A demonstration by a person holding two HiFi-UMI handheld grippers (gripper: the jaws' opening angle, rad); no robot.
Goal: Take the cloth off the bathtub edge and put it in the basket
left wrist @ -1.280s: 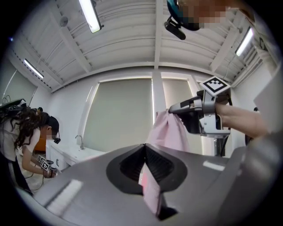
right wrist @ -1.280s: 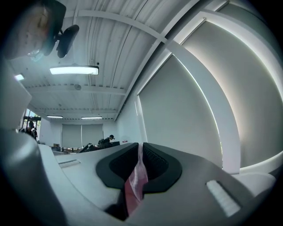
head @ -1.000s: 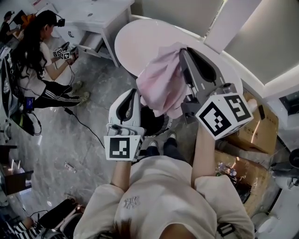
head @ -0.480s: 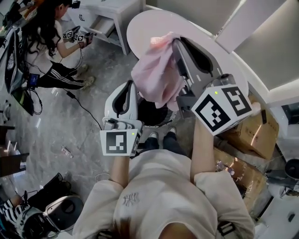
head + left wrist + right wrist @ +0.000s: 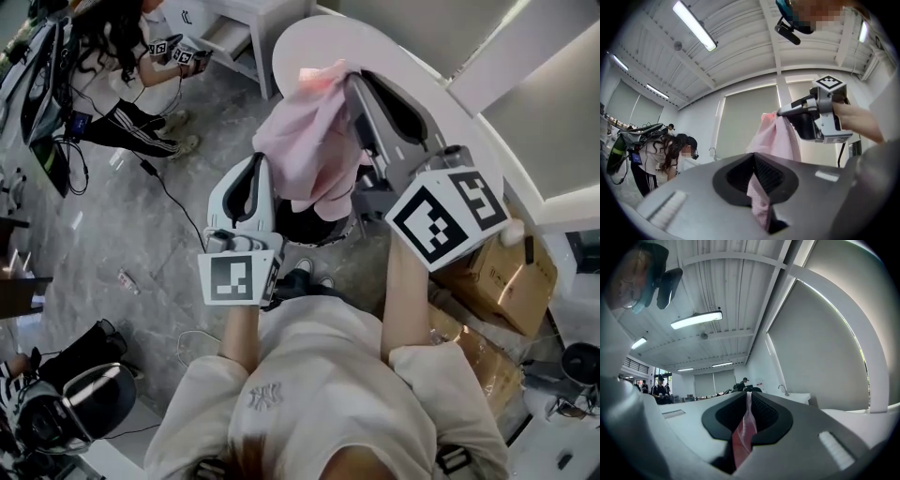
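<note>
Cloth [image 5: 309,141] off the bathtub edge, pinched in both tongs above the basket.

Left tongs [image 5: 259,161] are clenched on a lower fold and right tongs [image 5: 349,81] on the top edge. Each gripper view shows pink fabric squeezed between jaws pressed together. Held at two heights, the cloth hangs as a gathered drape rather than a long tail, which should help it drop in cleanly. Below the hem sits the dark round basket [image 5: 323,234] on the floor, so the job looks close to done, with lowering and letting go left. Beyond it curves the white bathtub [image 5: 300,42]. Grey marbled floor [image 5: 141,225] spreads to the left, cardboard boxes [image 5: 497,281] sit to the right, and another person [image 5: 122,66] works farther off under ceiling strip lights [image 5: 693,26].
</note>
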